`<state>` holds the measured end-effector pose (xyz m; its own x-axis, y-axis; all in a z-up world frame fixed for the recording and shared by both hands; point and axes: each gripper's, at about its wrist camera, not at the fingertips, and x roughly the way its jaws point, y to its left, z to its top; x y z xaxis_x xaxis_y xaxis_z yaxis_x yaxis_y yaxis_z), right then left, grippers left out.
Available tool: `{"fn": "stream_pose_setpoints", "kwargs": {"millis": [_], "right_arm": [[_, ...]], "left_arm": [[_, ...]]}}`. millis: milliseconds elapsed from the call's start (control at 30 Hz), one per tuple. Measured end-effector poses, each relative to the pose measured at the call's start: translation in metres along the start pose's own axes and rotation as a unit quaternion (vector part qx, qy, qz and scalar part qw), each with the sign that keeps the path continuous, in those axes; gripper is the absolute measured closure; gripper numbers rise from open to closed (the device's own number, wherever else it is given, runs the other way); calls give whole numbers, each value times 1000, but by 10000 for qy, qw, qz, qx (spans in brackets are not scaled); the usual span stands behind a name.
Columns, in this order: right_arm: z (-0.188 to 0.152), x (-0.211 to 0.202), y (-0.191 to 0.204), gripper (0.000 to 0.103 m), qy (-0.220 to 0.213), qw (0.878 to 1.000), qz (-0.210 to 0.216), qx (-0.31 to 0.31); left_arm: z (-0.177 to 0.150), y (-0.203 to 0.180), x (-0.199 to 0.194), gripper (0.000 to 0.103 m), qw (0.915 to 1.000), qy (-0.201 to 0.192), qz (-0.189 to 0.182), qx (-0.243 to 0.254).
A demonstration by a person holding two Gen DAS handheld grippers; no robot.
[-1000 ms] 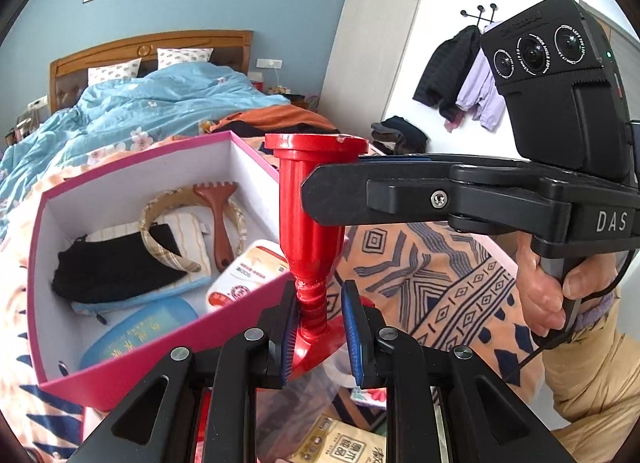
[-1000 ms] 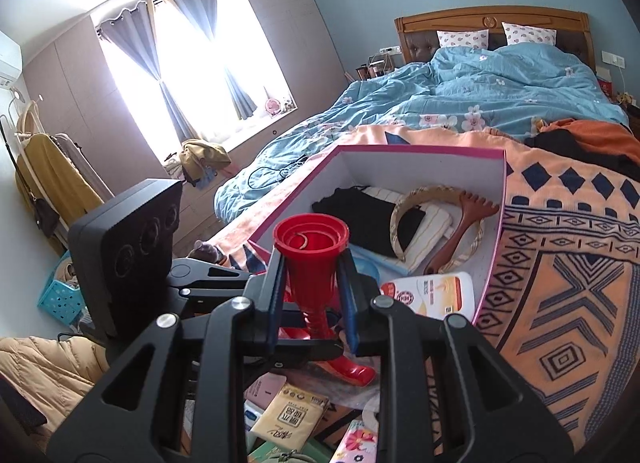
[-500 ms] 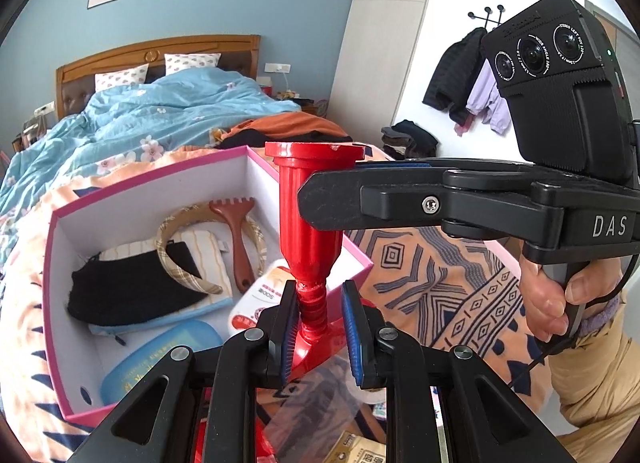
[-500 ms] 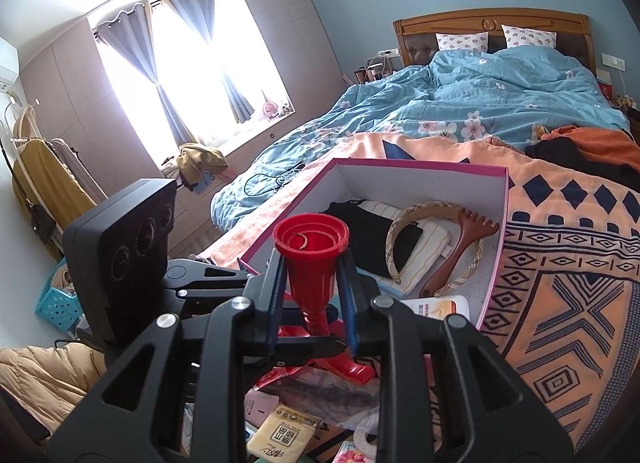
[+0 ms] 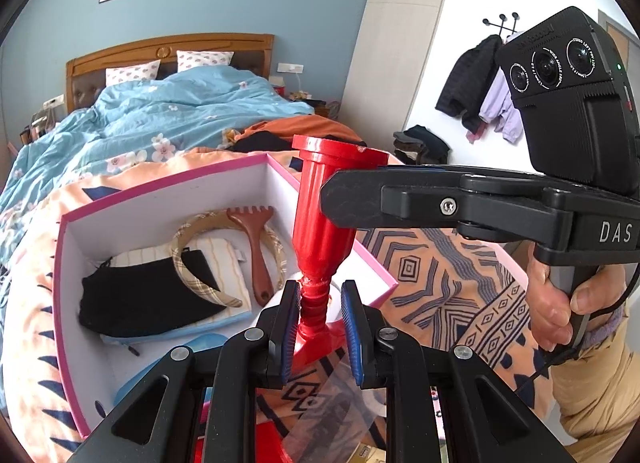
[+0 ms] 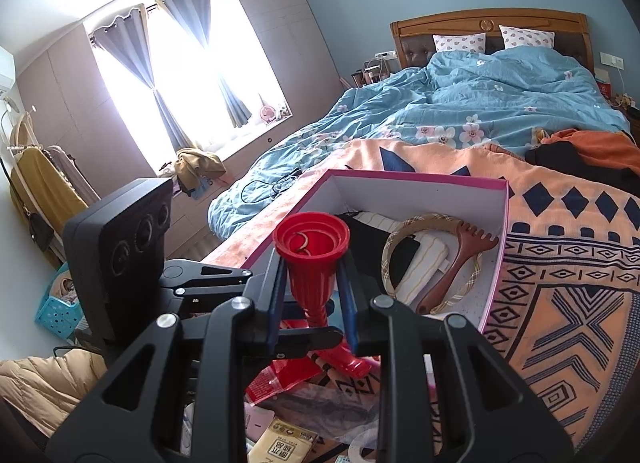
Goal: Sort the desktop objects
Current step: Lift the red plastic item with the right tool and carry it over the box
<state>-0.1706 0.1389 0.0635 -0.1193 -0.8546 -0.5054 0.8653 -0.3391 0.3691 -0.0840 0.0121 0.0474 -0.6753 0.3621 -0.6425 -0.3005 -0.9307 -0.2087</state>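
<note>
Black grippers [image 5: 320, 315], blue-padded fingers [image 5: 290, 319] (white "DAS" lettering)

The pink-rimmed white cardboard box [image 6: 416, 183] stands open-topped. A plaid headband [image 6: 430, 263], brown wooden scratcher [image 6: 456, 267] and black cloth [image 5: 140, 299] crowd its floor.

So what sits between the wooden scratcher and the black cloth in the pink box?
The plaid headband lies between the wooden scratcher and black cloth, overlapping the cloth; clearest in the left wrist view.
</note>
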Motion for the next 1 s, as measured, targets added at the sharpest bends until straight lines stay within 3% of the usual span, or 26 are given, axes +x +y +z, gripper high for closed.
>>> {"fn": "stream_pose_setpoints", "kwargs": {"millis": [1000], "right_arm": [[11,44,-41,76,360,9983,-272,366]], "left_arm": [[14,28,43,82,9991,313,149,-231]]}}
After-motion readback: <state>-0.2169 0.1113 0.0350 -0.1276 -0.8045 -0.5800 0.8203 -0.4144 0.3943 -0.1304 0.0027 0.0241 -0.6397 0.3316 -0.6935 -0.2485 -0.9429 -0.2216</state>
